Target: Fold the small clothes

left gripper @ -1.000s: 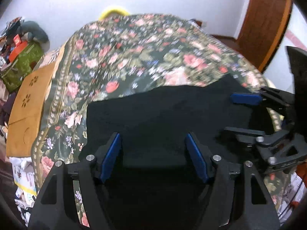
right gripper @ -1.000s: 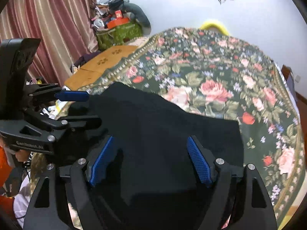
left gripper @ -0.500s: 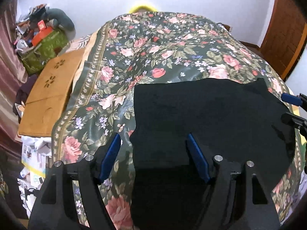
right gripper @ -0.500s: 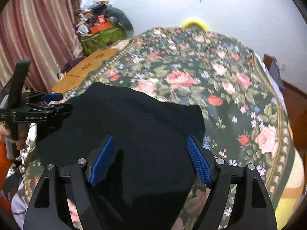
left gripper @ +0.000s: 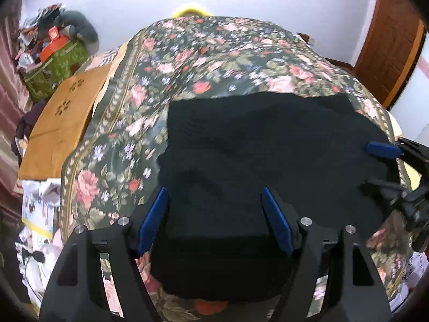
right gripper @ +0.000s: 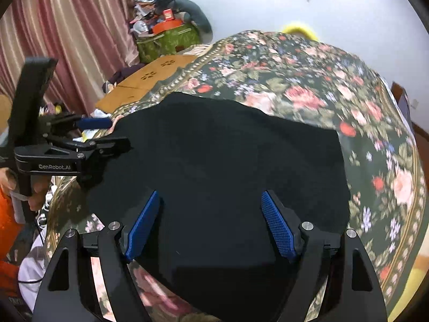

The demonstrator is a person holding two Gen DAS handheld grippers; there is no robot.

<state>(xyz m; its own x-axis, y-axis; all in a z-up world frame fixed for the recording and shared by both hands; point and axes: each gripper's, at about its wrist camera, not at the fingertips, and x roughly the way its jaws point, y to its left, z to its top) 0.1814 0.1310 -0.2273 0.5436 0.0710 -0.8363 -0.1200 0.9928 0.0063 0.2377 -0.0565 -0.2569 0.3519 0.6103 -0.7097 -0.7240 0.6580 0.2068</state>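
Observation:
A black garment lies spread flat on a floral bedspread. My left gripper hovers over the garment's near left part. Its jaws are opening, the cloth lies below them and nothing is pinched. In the right wrist view the garment fills the middle, and my right gripper stands open above its near edge with nothing between its pads. Each gripper shows in the other's view: the right gripper at the garment's right edge, the left gripper at its left edge, both with jaws apart.
The bedspread slopes away to white walls. A wooden board and a green bag heaped with clutter stand left of the bed, by a striped curtain. A wooden door is at the right. A person's hand grips the left handle.
The two grippers have drawn apart sideways over the garment. The left view has swung left, so the garment's left edge and the bedspread beside it show. The left jaws stand slightly wider.

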